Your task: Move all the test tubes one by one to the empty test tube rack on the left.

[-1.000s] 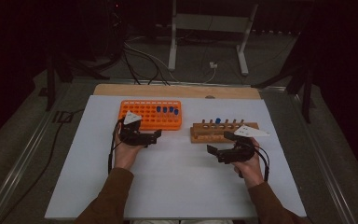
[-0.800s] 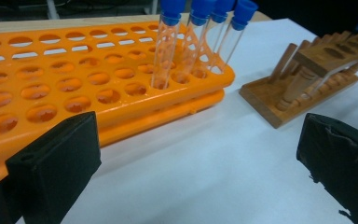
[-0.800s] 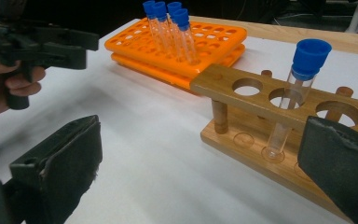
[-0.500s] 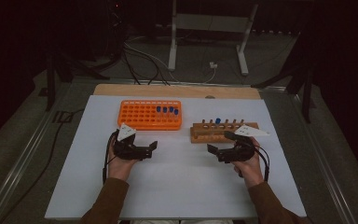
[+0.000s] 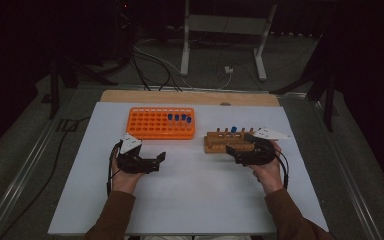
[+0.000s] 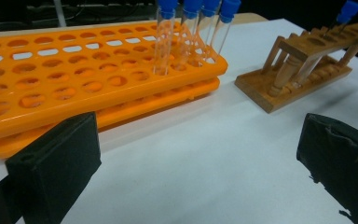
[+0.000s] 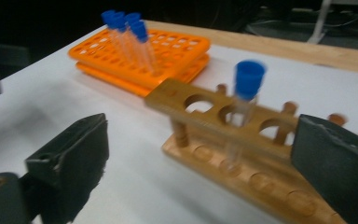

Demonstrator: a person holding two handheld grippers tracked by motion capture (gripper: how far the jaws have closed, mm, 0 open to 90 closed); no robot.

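An orange rack (image 5: 161, 123) holds several blue-capped tubes (image 5: 179, 118) near its right end. To its right stands a wooden rack (image 5: 230, 140) with one blue-capped tube (image 5: 234, 129). My left gripper (image 5: 160, 160) hovers in front of the orange rack (image 6: 74, 84), apart from it, jaws open and empty (image 6: 198, 172). My right gripper (image 5: 231, 150) sits at the wooden rack's near side. Its jaws (image 7: 200, 163) have just been closing slightly but stay wide. The wooden rack (image 7: 205, 114) and its tube (image 7: 247, 93) stand just ahead, with no pad pressing on them.
The white table top (image 5: 195, 195) has bare room in front of both racks. A wooden strip (image 5: 190, 96) runs along the table's far edge. Cables (image 5: 155, 65) and a stand's legs (image 5: 220, 45) lie on the floor beyond.
My left gripper has drawn back from the orange rack toward the person. The right hand has hardly moved.
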